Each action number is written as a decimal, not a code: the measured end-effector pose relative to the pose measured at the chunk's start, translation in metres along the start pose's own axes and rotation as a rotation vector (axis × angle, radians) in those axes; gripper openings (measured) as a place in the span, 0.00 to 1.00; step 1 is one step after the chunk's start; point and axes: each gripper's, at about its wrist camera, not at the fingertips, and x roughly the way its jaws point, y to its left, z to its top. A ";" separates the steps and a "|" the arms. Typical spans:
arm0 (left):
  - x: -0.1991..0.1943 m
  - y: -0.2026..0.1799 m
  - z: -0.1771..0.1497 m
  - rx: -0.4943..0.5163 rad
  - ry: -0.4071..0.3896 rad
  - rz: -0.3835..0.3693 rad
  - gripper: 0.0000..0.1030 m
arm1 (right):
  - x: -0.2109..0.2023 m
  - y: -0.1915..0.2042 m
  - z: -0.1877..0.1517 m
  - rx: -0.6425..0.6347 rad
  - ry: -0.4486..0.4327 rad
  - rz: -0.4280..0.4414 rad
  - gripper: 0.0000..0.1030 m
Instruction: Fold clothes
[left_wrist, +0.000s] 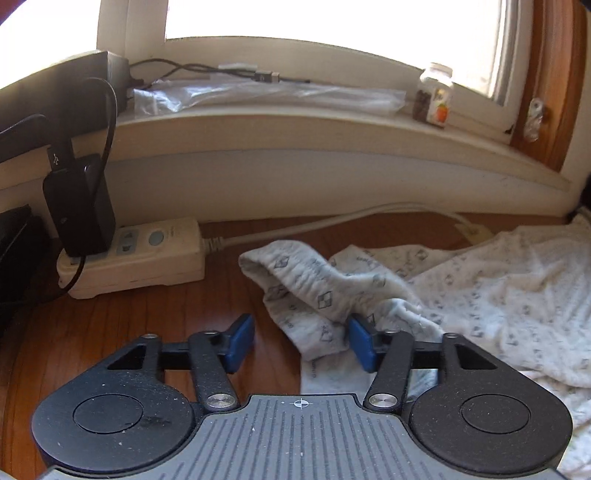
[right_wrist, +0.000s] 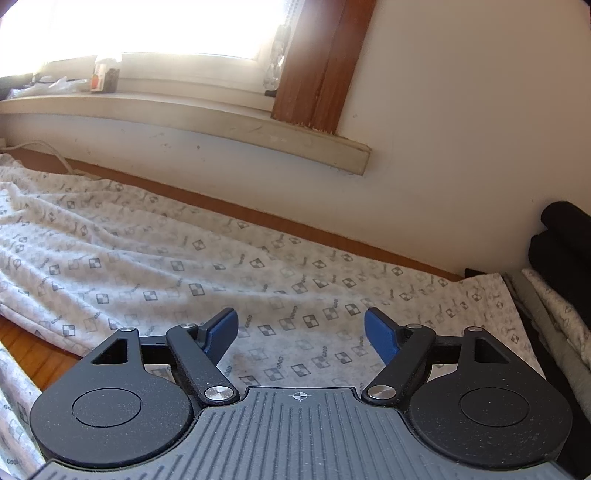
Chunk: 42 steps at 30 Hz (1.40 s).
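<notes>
1. A white printed garment (right_wrist: 221, 258) is spread lengthwise over the wooden desk (left_wrist: 122, 332), along the wall under the window sill. It lies mostly flat with shallow wrinkles, which is how cloth would be laid so that an edge can be lifted and turned over.

2. At the garment's left end a narrow part, seemingly a sleeve or cuff (left_wrist: 295, 280), is bunched and humped up rather than flat.

3. The left tool (left_wrist: 301, 341) is held low over that bunched end with its blue pads apart. Cloth lies between them and against the right-hand pad, but nothing is clamped. This placement is judged to suit taking or smoothing the crumpled end.

4. The right tool (right_wrist: 301, 334) is held over the smooth far end of the garment, its pads likewise apart with only flat cloth beneath them. One tool at each end is judged to suit handling the long piece evenly.

5. The scene fits either a garment laid out for a fold or one just let go after a turn of the sleeve; it cannot be told which.

6. A power strip (left_wrist: 140, 254) with a black adapter sits just beside the bunched end, so little room is left there.

7. Folded cloth (right_wrist: 554, 314) is seen at the right edge, apart from the work.
</notes>
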 end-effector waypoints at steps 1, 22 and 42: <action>0.003 0.000 0.000 0.003 -0.001 0.003 0.45 | 0.000 0.000 0.000 0.000 -0.001 0.000 0.73; -0.033 0.010 0.012 -0.009 -0.082 0.218 0.42 | -0.003 -0.006 -0.001 0.013 -0.024 0.028 0.74; -0.036 -0.001 0.027 -0.130 -0.179 0.139 0.05 | -0.006 -0.007 0.000 0.011 -0.038 0.034 0.75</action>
